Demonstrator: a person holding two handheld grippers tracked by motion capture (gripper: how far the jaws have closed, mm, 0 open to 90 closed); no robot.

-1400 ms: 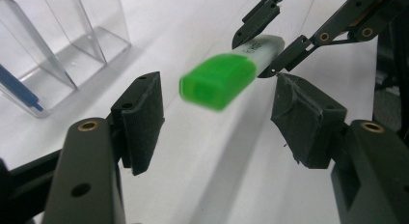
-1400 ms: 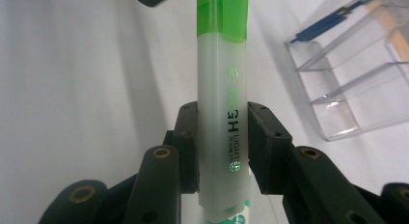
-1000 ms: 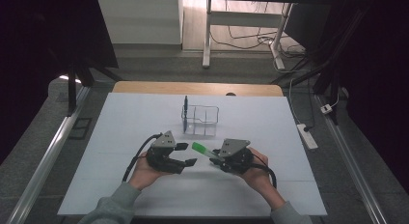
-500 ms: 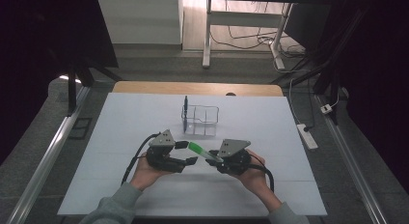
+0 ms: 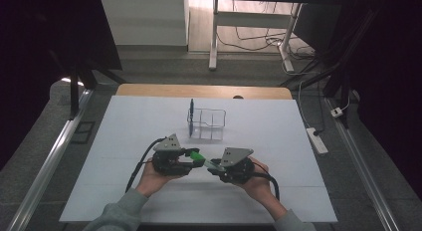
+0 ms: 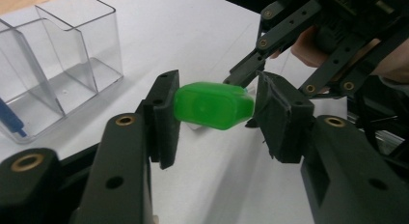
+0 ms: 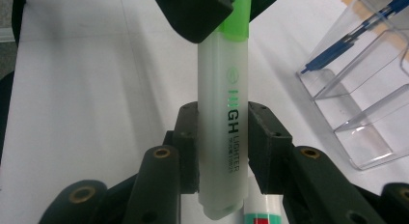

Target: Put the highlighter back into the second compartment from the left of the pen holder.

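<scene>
1. Grippers met over the white table (image 5: 124, 141), both clamped on one highlighter (image 7: 224, 132) held level between them above the tabletop.
2. Jaws of the right gripper (image 5: 215, 167) pressed both sides of the pale barrel.
3. Jaws of the left gripper (image 5: 193, 157), which had just been closing, squeezed the green cap (image 6: 212, 105) between their pads.
4. Beyond the hands, well apart from them, stood a clear plastic organizer (image 5: 208, 124), a blue pen (image 5: 191, 111) leaning in its left compartment.
</scene>
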